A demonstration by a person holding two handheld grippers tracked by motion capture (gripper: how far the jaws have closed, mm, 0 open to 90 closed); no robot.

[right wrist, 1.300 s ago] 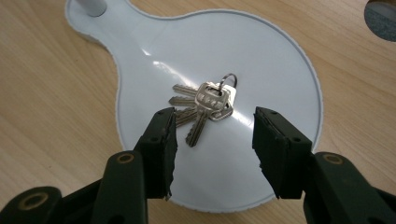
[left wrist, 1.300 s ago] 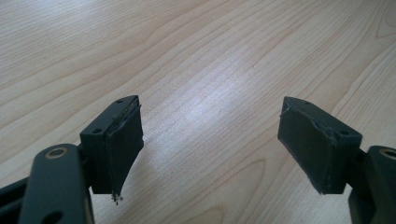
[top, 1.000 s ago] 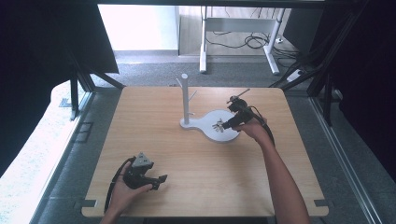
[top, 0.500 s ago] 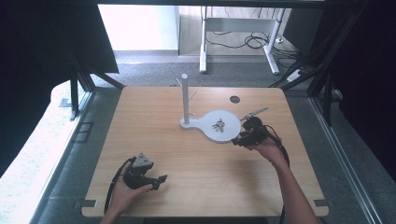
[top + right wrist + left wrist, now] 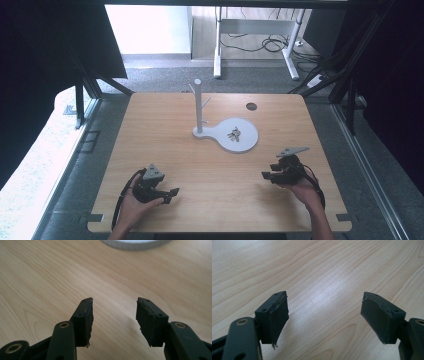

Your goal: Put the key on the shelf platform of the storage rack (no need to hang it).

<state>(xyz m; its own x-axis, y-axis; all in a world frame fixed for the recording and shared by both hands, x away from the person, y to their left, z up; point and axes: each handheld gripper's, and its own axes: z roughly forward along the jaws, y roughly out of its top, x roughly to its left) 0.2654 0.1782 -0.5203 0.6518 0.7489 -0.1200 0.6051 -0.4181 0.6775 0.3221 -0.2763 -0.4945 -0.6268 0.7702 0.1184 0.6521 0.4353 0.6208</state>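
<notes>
A bunch of keys (image 5: 234, 134) is seen lying on the round white base (image 5: 248, 141) of a small stand, whose upright post (image 5: 198, 105) rises at the base's left end near the middle of the wooden bench (image 5: 165, 120). The right gripper (image 5: 267, 176) is held low over the bench near its front right edge, well apart from the keys, and its jaws are spread with nothing between them, the white base's rim (image 5: 135, 244) being visible beyond them. The left gripper (image 5: 172, 192) is held near the front left of the bench, its jaws likewise spread wide over bare wood.
</notes>
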